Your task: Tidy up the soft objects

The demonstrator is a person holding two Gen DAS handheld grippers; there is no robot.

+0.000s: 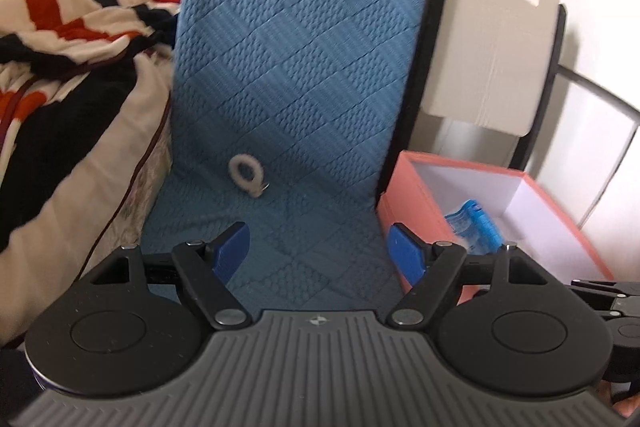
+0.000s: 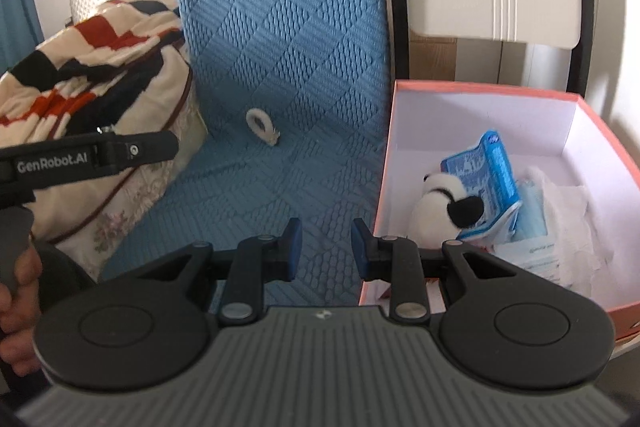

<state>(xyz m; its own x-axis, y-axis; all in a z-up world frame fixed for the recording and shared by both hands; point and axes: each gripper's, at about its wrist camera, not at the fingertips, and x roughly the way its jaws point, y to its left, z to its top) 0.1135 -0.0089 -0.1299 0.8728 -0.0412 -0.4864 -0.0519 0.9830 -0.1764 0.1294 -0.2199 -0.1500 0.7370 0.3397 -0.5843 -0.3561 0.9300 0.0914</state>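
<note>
**Two empty grippers above a blue chair, one soft ring not yet boxed**

Pale walls and a white chair back frame a seat covered by a blue quilted chair cover (image 1: 296,75). We hold one gripper in each hand, both angled down toward this seat.

A small white fuzzy ring (image 1: 246,175), probably a hair tie though blur makes us unsure, lies alone on the cover near the crease where seat meets backrest. It is well apart from both grippers.

To the right, just beside the chair, stands a pink box (image 2: 592,167) with a white interior. Inside it we see a black-and-white plush toy (image 2: 438,207), a blue tissue packet (image 2: 488,183) and some crumpled white wrapping. To the left lies a rumpled red, black and cream blanket (image 1: 68,39).

Our left gripper (image 1: 320,255) has its jaws spread wide with nothing between them. Our right gripper (image 2: 326,247) has its jaws partly closed, leaving a narrow gap, also empty.

Risks as we judge them: the ring is small and lies flat, so jaws closing on it could pinch the quilted cover too and drag it along. The right gripper's narrow gap may simply push the ring aside. A loosely held ring could drop between chair and box.
</note>
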